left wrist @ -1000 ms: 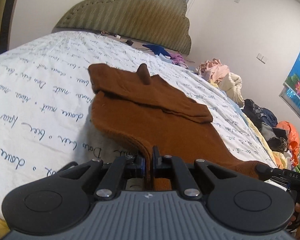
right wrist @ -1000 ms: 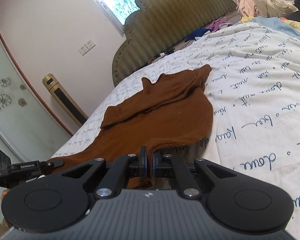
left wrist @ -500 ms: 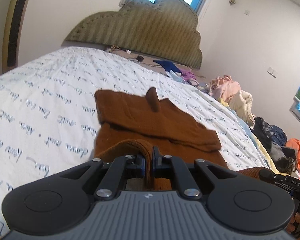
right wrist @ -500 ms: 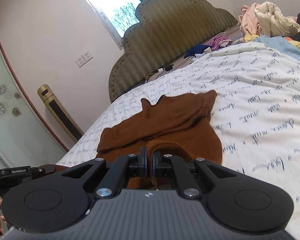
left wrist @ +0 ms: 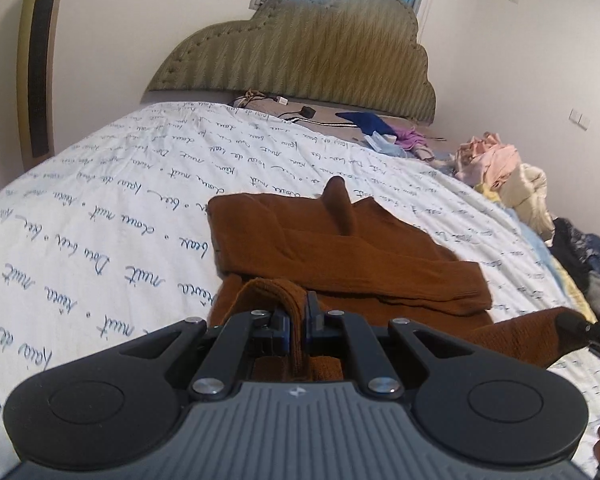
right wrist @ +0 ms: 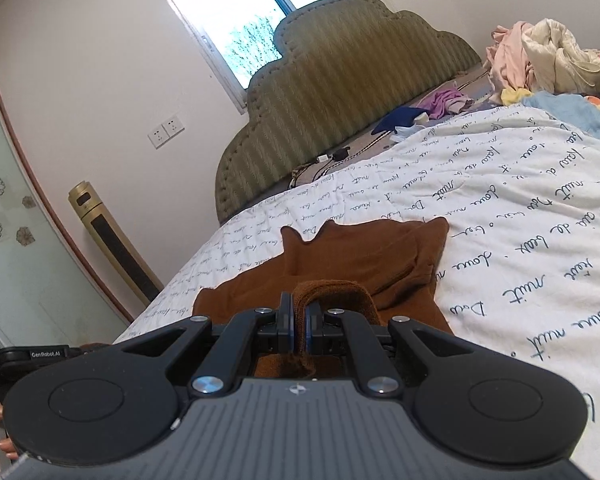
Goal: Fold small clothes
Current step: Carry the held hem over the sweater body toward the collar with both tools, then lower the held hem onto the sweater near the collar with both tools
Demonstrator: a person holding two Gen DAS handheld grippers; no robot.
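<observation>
A small brown knit garment (left wrist: 340, 248) (right wrist: 364, 256) lies on the white bedspread with blue script (left wrist: 100, 220) (right wrist: 520, 220), its sleeves folded across the body. My left gripper (left wrist: 299, 312) is shut on the near hem, which curls up and over between its pads. My right gripper (right wrist: 299, 312) is shut on the other corner of that hem, lifted the same way. The right gripper's tip (left wrist: 576, 326) shows at the right edge of the left wrist view; the left gripper's body (right wrist: 32, 354) shows at the left edge of the right wrist view.
A padded olive headboard (left wrist: 300, 52) stands at the far end under a window (right wrist: 252, 20). Loose clothes are piled along the bed's right side (left wrist: 500, 168) (right wrist: 540, 60). Cables and a charger (left wrist: 296, 110) lie by the headboard. A gold tower fan (right wrist: 112, 248) stands by the wall.
Both grippers have risen and moved toward the headboard with the hem pinched, so the lower part of the garment is now folding over its upper part.
</observation>
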